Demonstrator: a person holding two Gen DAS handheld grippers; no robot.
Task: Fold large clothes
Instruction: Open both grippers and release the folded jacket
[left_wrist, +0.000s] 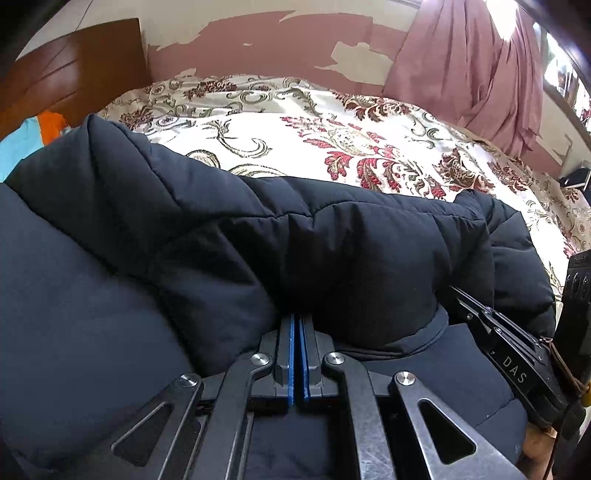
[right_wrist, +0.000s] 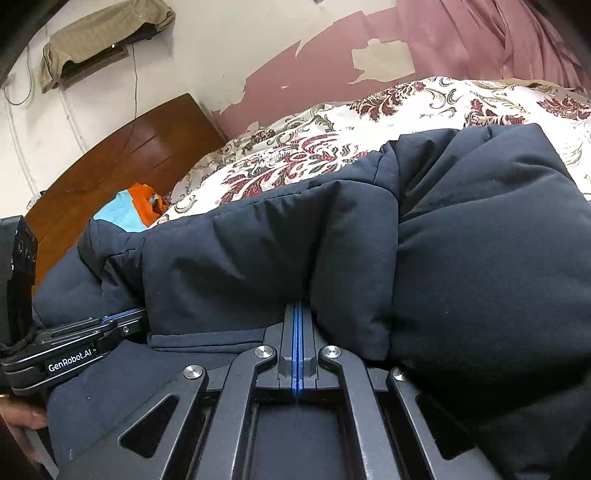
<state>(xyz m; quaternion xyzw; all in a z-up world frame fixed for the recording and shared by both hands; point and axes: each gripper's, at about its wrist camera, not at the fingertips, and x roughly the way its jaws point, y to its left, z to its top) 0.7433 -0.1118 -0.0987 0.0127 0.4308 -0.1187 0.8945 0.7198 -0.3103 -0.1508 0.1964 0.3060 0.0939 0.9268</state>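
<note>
Jacket (left_wrist: 332, 240), dark navy and padded, lies bunched on the bed over a floral bedspread (left_wrist: 332, 140); its puffy folds rise in a ridge just ahead of both tools; left tool (left_wrist: 298, 325) has its blue pads together with a fold of the jacket pinched between them, tips buried in the fabric; right tool (right_wrist: 297, 314) likewise has its pads pressed together and clamped on jacket cloth; the two tools sit near each other along the garment's near edge, each visible at the side of the other's view; wooden headboard (right_wrist: 122, 166) stands at the bed's far left; orange and light-blue cloth (right_wrist: 136, 206) lies beside it; pink curtain (left_wrist: 480, 62) hangs at the far right; wall paint (left_wrist: 277, 40) peeling in patches.
</note>
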